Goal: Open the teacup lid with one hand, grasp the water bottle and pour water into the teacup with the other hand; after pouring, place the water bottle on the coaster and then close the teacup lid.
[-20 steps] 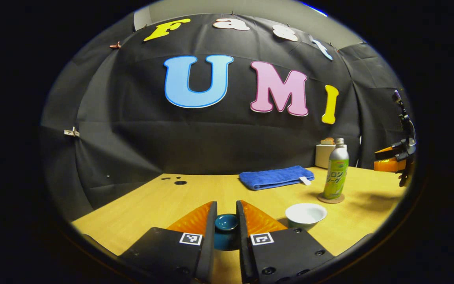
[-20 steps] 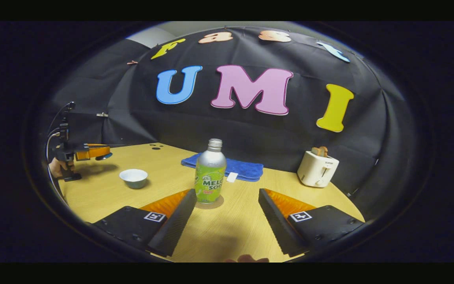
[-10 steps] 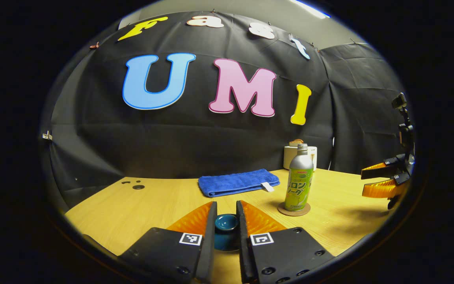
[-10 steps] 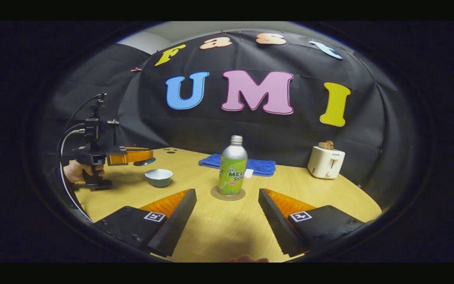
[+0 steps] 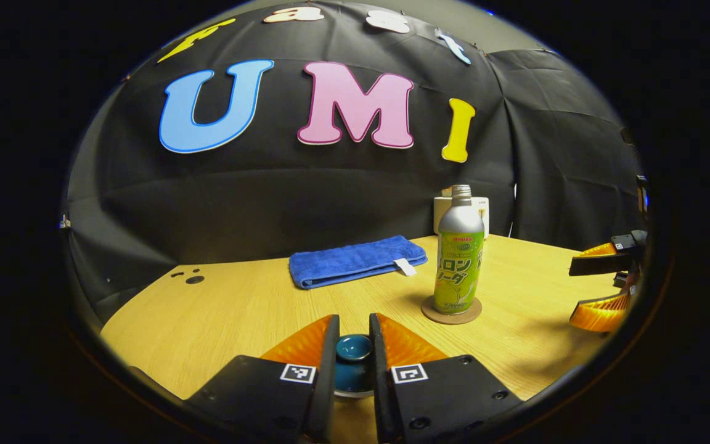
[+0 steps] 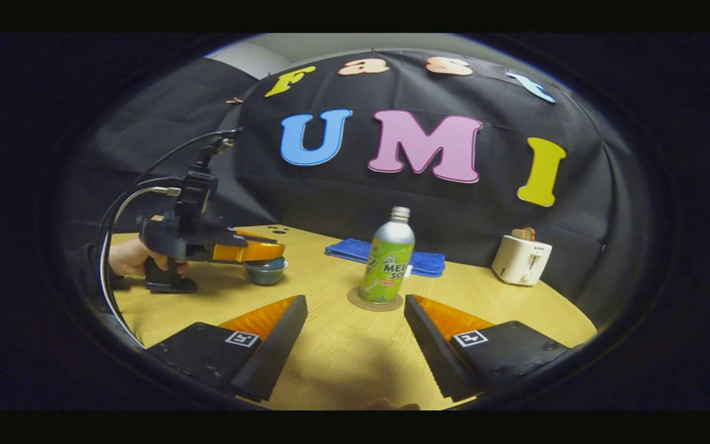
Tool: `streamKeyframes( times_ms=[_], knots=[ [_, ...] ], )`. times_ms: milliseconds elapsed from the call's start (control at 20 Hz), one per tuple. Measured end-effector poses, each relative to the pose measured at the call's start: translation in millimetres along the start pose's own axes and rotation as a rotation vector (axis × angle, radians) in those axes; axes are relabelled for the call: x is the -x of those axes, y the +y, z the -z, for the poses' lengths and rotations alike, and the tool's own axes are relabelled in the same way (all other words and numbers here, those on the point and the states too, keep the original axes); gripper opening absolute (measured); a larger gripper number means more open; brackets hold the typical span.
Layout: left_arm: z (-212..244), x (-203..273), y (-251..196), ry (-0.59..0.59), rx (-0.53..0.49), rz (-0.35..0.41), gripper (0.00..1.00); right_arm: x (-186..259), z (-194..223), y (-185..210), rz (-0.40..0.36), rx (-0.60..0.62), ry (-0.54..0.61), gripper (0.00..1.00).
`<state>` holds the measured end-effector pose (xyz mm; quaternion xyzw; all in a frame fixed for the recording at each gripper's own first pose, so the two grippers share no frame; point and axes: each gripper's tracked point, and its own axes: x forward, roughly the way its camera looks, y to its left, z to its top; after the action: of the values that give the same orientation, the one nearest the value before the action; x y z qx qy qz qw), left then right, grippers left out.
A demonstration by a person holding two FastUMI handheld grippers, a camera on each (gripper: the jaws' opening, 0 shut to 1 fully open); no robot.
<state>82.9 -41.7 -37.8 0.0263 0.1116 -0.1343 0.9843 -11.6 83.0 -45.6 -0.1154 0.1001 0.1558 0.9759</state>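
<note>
One bottle (image 6: 387, 261) on one coaster (image 6: 375, 302). One cup (image 6: 266, 271), one lid (image 5: 354, 349). One blue towel (image 5: 356, 261), folded. One toaster (image 6: 521, 259) with what looks like one slice in it. Two grippers: the left (image 5: 354, 357) and the right (image 6: 355, 336). One table (image 6: 342, 351). One hand (image 6: 127, 258) on the left gripper's handle.
</note>
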Motion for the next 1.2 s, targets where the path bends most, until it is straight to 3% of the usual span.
streamKeyframes(
  times_ms=[200,600,800,900,1050,1200],
  knots=[
    [3,-3,-1,0.022,-0.005,-0.008,0.3,-2,-2,14,-0.033,-0.018,-0.007,0.98],
    [6,-2,0,0.038,-0.001,-0.017,0.36,-3,-3,3,-0.009,-0.098,-0.013,0.98],
    [-3,10,-2,-0.022,0.0,-0.021,0.65,-3,-2,-7,0.021,-0.148,-0.023,0.98],
    [-9,21,-3,-0.077,-0.01,-0.033,0.97,-4,-3,-16,0.052,-0.179,-0.029,0.99],
    [-17,43,-3,-0.159,-0.012,-0.08,0.96,-7,-2,-25,0.088,-0.238,-0.029,0.98],
    [-14,59,-2,-0.169,0.061,-0.142,0.97,-10,-6,-34,0.134,-0.27,-0.042,0.98]
  ],
)
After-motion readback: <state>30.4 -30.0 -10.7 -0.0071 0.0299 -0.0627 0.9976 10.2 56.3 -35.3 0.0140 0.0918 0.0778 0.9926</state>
